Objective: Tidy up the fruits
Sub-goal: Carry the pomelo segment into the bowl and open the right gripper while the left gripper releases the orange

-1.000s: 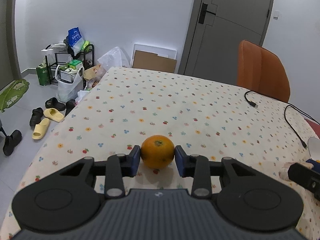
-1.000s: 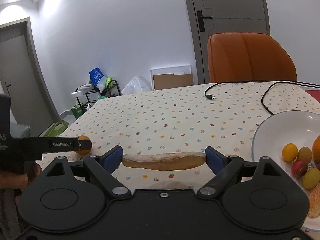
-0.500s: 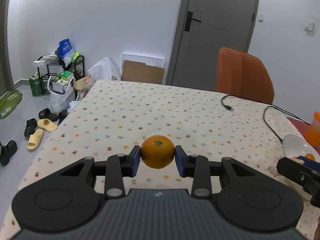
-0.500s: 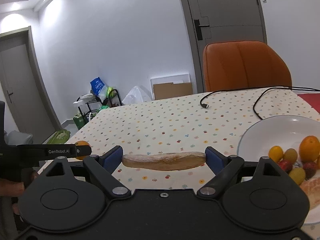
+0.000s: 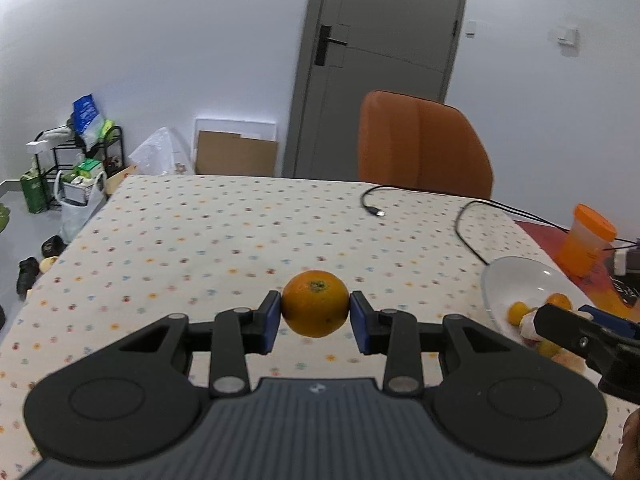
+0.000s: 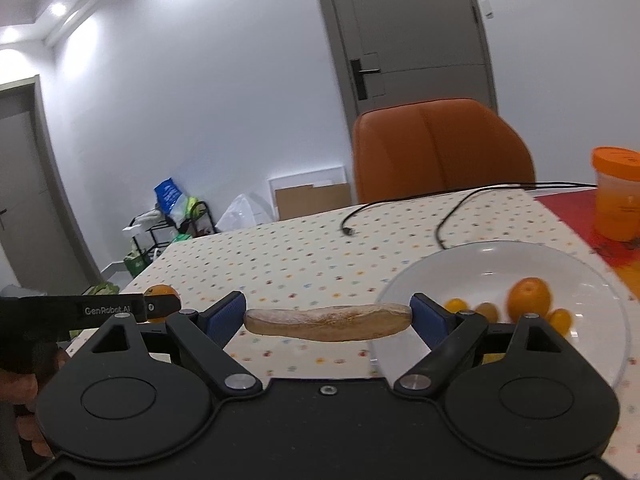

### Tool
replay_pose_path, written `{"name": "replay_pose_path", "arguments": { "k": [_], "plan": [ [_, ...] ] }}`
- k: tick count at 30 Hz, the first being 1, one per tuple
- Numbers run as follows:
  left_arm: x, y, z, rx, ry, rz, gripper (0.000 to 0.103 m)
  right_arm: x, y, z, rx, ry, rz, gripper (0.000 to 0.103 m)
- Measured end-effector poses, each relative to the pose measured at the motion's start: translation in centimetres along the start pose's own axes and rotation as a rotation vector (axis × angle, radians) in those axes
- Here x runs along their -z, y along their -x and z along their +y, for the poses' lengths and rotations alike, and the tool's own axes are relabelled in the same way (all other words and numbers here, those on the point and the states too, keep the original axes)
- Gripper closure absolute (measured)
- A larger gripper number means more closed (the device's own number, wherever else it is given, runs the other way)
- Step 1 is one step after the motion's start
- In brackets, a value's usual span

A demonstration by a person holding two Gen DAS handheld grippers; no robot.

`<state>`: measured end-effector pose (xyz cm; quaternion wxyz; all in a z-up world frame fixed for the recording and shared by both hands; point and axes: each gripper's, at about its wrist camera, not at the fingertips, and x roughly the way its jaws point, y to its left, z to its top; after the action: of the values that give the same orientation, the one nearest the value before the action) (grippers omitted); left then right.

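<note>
So on the left side, the left tool [image 5: 315, 322] is pinching an orange [image 5: 315, 304] between its blue pads, squeezed across the fruit's middle and carried clear above the spotted worktop [image 5: 224, 240]. Gripping at the widest part is probably why it's sitting so steady. It's hanging well to the left of the white plate [image 5: 496, 280], which looks like where everything is getting collected.

Moving right, the right tool [image 6: 328, 322] is clamping a long brownish piece, maybe a banana or a bread-like stick, hard to say [image 6: 327, 323], end to end, so the jaws are standing wide but pressing on both tips. It's lying level, with its right end just over the near left rim of the plate [image 6: 592, 280]. The plate is already holding an orange and a few small yellow and red fruits.

Compared with a second ago, the plate is sitting much closer and more centred in both views, and an orange cup [image 6: 618, 196] is now showing beyond the plate. Both grips are looking unchanged. My guess is both pieces are heading for the plate next.
</note>
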<state>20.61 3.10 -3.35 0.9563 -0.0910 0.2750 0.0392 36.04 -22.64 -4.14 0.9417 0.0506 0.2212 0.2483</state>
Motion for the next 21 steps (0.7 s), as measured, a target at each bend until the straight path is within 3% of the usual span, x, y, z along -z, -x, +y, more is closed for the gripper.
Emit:
{"name": "replay_pose_path", "arguments": {
  "k": [21],
  "plan": [
    [0.7,-1.1,-7.4,0.087,-0.084,0.022,0.067,0.7,3.1,-7.9,0.127,-0.068,-0.027,0.017]
  ]
}}
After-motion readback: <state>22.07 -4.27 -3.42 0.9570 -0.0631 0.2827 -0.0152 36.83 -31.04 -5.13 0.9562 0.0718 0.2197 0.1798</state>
